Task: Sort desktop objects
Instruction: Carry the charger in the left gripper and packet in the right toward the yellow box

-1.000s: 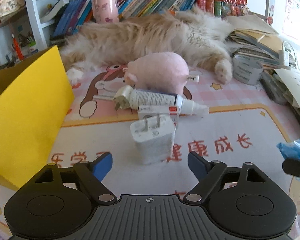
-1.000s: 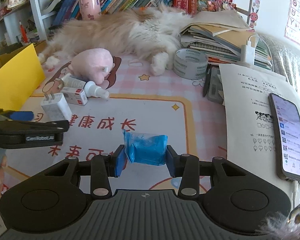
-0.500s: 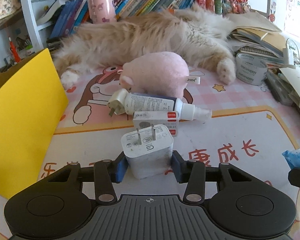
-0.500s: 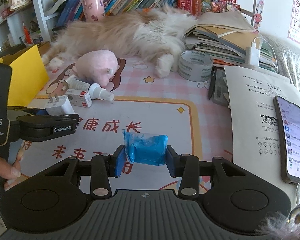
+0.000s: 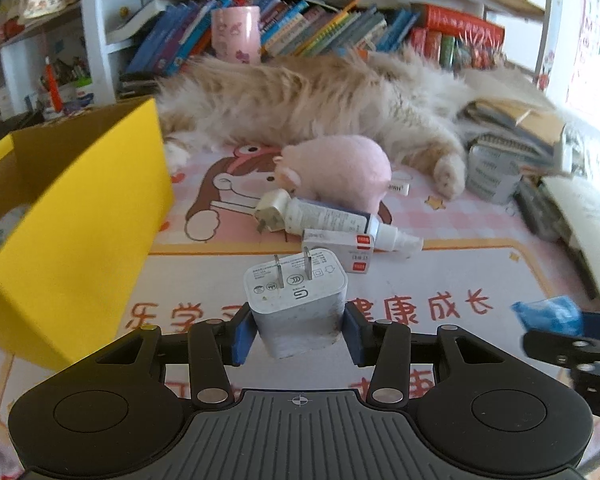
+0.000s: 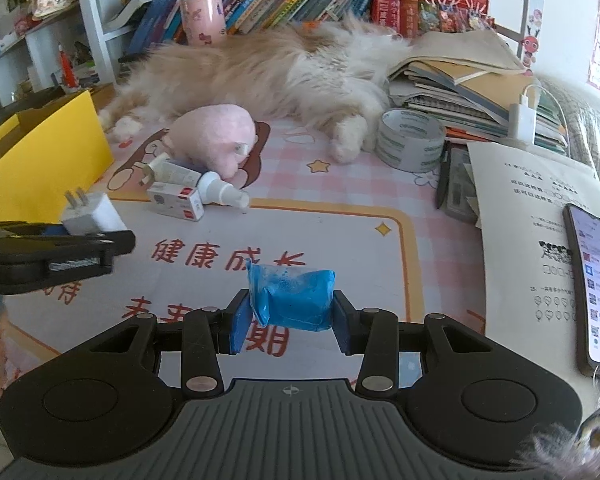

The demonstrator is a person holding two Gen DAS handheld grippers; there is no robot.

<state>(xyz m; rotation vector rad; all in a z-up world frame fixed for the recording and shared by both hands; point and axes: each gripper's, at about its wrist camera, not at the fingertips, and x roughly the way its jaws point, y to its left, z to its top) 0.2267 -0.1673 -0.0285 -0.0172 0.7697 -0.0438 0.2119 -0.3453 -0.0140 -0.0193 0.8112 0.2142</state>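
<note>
Broadly, the table (image 5: 480, 272) carries a pink checked mat printed with red characters. Across its far side lies a long-haired ginger cat (image 5: 320, 100), stretched out in front of a shelf of books (image 5: 320, 28). At the left edge stands an open yellow box (image 5: 80, 216), cardboard brown inside. To the right, a stack of notebooks (image 6: 460, 84) and a printed sheet (image 6: 532, 216) with a lit phone (image 6: 596, 280) lying on it. A roll of grey tape (image 6: 410, 144) sits beside the cat's paw.

Mid-mat: a pink plush toy (image 5: 340, 172); just in front of it a white spray bottle (image 5: 340, 222) on its side, touching a small white carton with red tabs (image 5: 340, 250), and a cream plug (image 5: 270, 212) at the bottle's base.

Left hand-held gripper (image 5: 298, 330): blue pads clamped on a white charger (image 5: 296, 300), a rounded block with two flat metal prongs pointing up and away, grey markings on its prong face, lower body scuffed. It appears raised clear of the mat, close to the yellow box.

Right hand-held gripper (image 6: 288, 322): narrow, pinching a small blue packet (image 6: 292, 296), crinkled glossy wrap, soft-cornered, held over the mat's near centre.
</note>
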